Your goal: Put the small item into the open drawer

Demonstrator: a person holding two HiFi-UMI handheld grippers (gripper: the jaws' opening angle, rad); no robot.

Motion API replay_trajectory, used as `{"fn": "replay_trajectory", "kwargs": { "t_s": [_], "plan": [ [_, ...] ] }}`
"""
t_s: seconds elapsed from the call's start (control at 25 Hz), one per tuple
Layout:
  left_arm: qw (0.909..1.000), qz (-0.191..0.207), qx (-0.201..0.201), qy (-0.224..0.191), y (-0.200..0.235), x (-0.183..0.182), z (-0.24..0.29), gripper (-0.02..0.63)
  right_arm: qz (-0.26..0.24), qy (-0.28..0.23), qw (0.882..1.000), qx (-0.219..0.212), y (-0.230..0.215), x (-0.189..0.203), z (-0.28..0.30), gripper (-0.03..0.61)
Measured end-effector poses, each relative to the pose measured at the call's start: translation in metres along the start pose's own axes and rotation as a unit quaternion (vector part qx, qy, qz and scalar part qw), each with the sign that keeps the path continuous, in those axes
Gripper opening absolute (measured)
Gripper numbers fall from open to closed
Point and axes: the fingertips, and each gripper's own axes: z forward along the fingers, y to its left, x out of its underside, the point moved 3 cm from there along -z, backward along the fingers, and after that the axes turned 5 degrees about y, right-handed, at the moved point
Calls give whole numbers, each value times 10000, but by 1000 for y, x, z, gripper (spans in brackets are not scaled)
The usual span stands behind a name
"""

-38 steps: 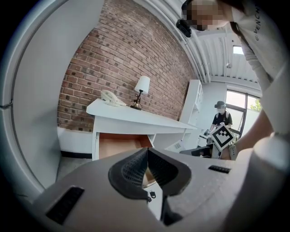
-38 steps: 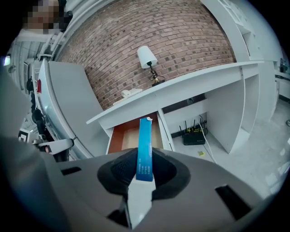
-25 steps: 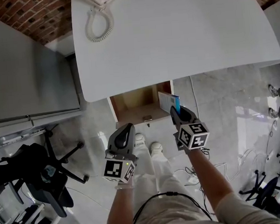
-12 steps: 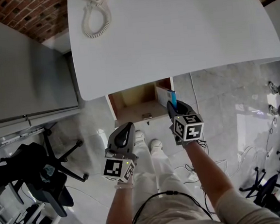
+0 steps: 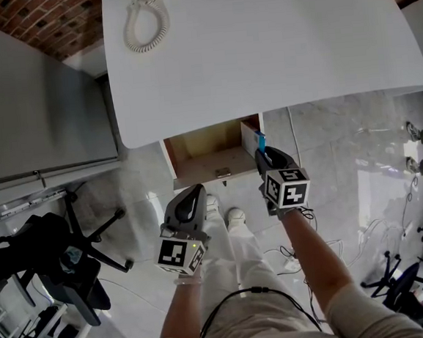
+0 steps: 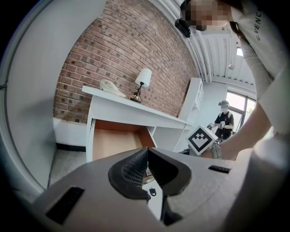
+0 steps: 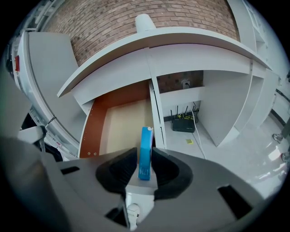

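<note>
Right gripper [image 7: 145, 155]: fingers parting, grip slackening. Blue box [image 7: 146, 140] upright between them, thin gap visible at left finger. Box over right wall of open drawer [image 7: 120, 122]; bare drawer floor lies ahead and left of fingers, under white tabletop [image 5: 274, 49]. Left gripper [image 6: 147, 153]: fingers clenched together, nothing between. Drawer front just ahead of its fingertips, not touching.

Box: small flat blue cardboard box [image 7: 145, 152], plain bright blue.
Drawer: open wooden drawer [image 7: 120, 122], pale tan bottom, reddish-brown side wall.
Desk: curved white desk top [image 5: 259, 42], unpatterned.
Wall: red-brown brick wall [image 6: 113, 50], pale mortar lines.
Floor: glossy grey marbled floor [image 5: 342, 146].
</note>
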Motion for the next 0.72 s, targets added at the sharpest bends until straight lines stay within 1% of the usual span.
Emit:
{"fn": "replay_trajectory", "kwargs": {
  "t_s": [0.36,0.72],
  "plan": [
    [10000,-34,18,-6,-2,1,-2,6,95,-150,9998,60,-2,0,-6,128],
    [10000,-22,38,-44,-5,-2,-7,6,59,-364,9993,-34,1,-4,-22,151]
  ]
}}
